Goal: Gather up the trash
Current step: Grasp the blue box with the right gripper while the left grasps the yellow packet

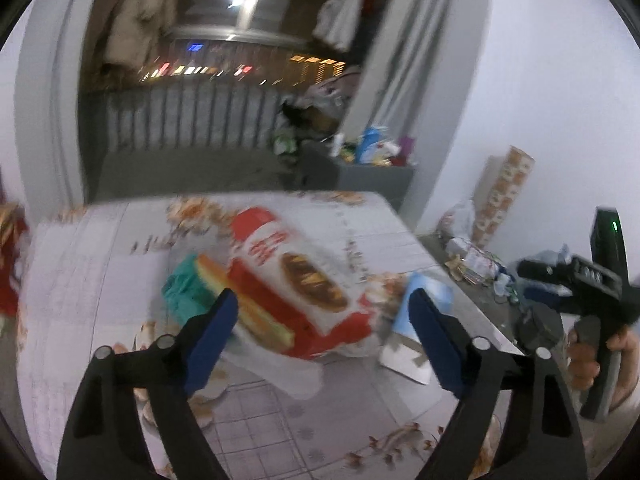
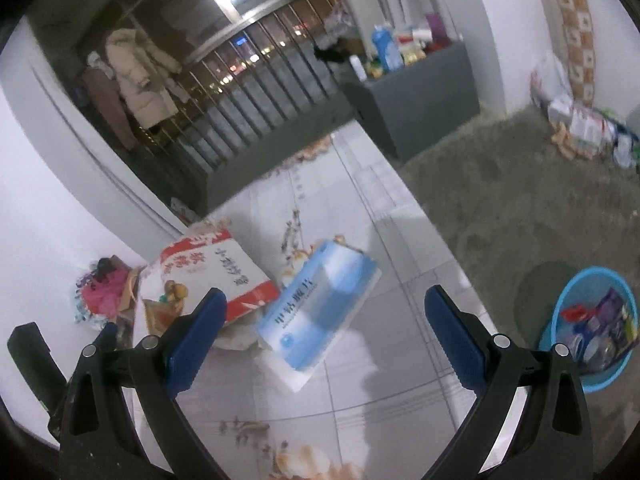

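A red and white snack bag (image 1: 296, 280) lies on the flowered table (image 1: 100, 280), with a teal wrapper (image 1: 184, 288) at its left. A light blue box (image 1: 424, 300) lies to its right. My left gripper (image 1: 320, 328) is open just in front of the bag. In the right wrist view the blue box (image 2: 320, 312) and the red and white bag (image 2: 216, 272) lie on the table (image 2: 380, 232). My right gripper (image 2: 324, 332) is open, with the box between its fingers and nothing held. The right gripper also shows in the left wrist view (image 1: 592, 284), held by a hand.
A blue basin (image 2: 592, 328) with packets in it stands on the floor at the right. A grey cabinet (image 2: 424, 92) with bottles stands behind the table. Trash lies along the far wall (image 2: 580, 128). A pink and dark heap (image 2: 104, 292) lies at the table's left.
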Motion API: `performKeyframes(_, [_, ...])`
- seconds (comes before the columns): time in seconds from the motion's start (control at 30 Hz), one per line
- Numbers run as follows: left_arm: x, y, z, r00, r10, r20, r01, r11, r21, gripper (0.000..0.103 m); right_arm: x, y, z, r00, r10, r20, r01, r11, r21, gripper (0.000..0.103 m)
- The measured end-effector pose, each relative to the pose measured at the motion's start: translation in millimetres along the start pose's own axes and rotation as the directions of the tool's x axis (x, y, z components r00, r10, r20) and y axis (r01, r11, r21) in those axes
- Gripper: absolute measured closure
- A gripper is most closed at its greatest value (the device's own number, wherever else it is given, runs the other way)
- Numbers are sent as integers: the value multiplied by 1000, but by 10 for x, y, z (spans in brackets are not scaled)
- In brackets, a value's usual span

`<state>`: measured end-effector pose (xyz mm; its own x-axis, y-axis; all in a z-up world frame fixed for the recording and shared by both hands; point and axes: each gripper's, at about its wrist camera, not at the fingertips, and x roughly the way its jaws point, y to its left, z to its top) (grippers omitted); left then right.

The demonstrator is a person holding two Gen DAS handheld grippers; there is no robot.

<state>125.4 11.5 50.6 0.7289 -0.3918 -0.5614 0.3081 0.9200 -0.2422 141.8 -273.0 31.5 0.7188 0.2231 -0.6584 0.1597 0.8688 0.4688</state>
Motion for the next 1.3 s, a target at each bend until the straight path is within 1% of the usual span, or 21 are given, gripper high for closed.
performKeyframes(0.07, [132,179,3,999,17,-51,-21,997,-77,30,115,-28,-7,999,-7,-35,8,1000,27,8])
performKeyframes(0.13, [213,315,-13,997,14,-81,-25,990,-138,36,215,-51,-9,998,-7,-64,10,999,49,8])
performKeyframes(0.17, [252,370,-14,995,13,-95,-28,986,-165,39,269,-59,-14,997,-8,-79,13,998,60,9])
performKeyframes(0.27, [344,526,-9,993,0,-116,-27,972,-234,45,405,-84,-13,993,-1,-119,12,996,91,11])
performKeyframes(0.4, [437,599,9,992,1,-127,-36,960,-276,54,574,-143,-6,986,25,-165,0,988,155,15])
performKeyframes(0.5, [491,635,14,991,0,-137,-41,955,-295,63,690,-203,-13,979,48,-196,-6,978,210,19])
performKeyframes(0.57, [508,640,18,990,-2,-141,-41,952,-302,72,756,-238,-24,975,56,-213,-3,971,241,21])
performKeyframes(0.6, [518,651,14,989,-3,-145,-42,951,-307,73,791,-249,-32,973,59,-221,-1,967,253,22])
performKeyframes(0.77, [505,672,2,990,-10,-140,-35,948,-317,79,881,-325,-73,962,88,-258,-3,950,312,32])
performKeyframes(0.83, [491,674,6,991,-9,-134,-34,948,-318,80,884,-346,-97,958,103,-266,-11,944,329,33])
performKeyframes(0.93, [472,674,11,992,-11,-129,-30,948,-316,82,863,-364,-103,958,116,-261,-22,941,338,34])
performKeyframes(1.0, [465,672,6,992,-11,-128,-30,949,-315,83,864,-384,-95,958,121,-262,-25,938,345,37])
performKeyframes(1.07, [459,670,4,992,-11,-125,-29,948,-316,83,875,-405,-94,955,126,-268,-28,938,345,48])
performKeyframes(1.1, [458,673,4,992,-11,-125,-29,948,-316,83,883,-406,-99,954,125,-274,-25,940,340,51])
performKeyframes(1.13, [456,673,3,992,-11,-125,-29,948,-315,84,899,-395,-102,952,122,-279,-22,942,336,59])
performKeyframes(1.17, [453,674,2,992,-10,-124,-30,948,-316,84,912,-392,-109,952,121,-282,-21,943,332,63])
performKeyframes(1.23, [458,673,2,992,-10,-124,-30,948,-316,84,905,-403,-109,953,127,-275,-29,942,335,65])
performKeyframes(1.3, [431,667,9,993,-9,-120,-29,949,-315,85,882,-424,-112,956,135,-261,-38,938,345,70])
